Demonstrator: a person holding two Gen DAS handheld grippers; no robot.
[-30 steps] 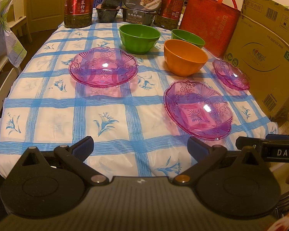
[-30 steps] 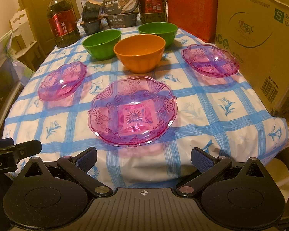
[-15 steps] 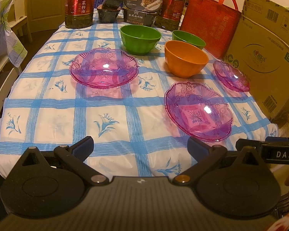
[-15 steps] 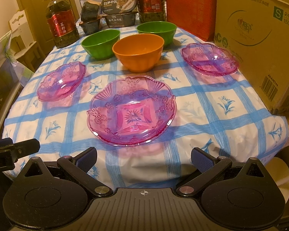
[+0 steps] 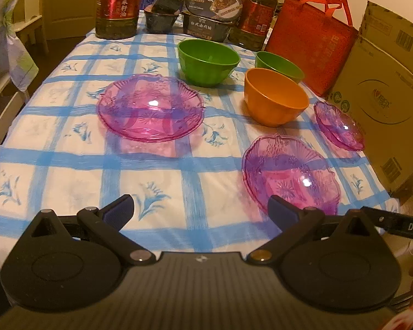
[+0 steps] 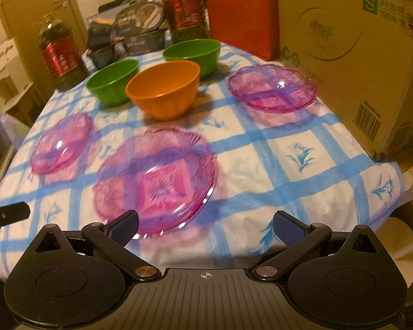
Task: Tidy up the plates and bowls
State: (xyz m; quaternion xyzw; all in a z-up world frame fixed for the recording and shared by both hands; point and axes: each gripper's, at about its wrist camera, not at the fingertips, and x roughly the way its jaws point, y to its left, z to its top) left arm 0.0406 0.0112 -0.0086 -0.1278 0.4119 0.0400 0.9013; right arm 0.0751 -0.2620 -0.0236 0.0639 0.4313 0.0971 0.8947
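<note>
Tongs poised at the desk edge, nothing gripped yet.
Left tongs [image 5: 200,211] and right tongs [image 6: 205,225] are held wide apart and empty; the near plate [image 6: 155,177] lies just ahead of the right tongs, two more plates [image 5: 150,106] [image 6: 272,88] well apart. One rim is best pinched squarely and lifted level for stacking. Orange bowl [image 6: 163,92] and both green bowls [image 5: 208,62] [image 6: 192,55] are seen empty.

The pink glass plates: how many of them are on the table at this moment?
3. One plate lies on the left side, one lies near the front edge just ahead of both grippers' open jaws, and one lies at the right beside the cardboard box. None seems hidden.
</note>
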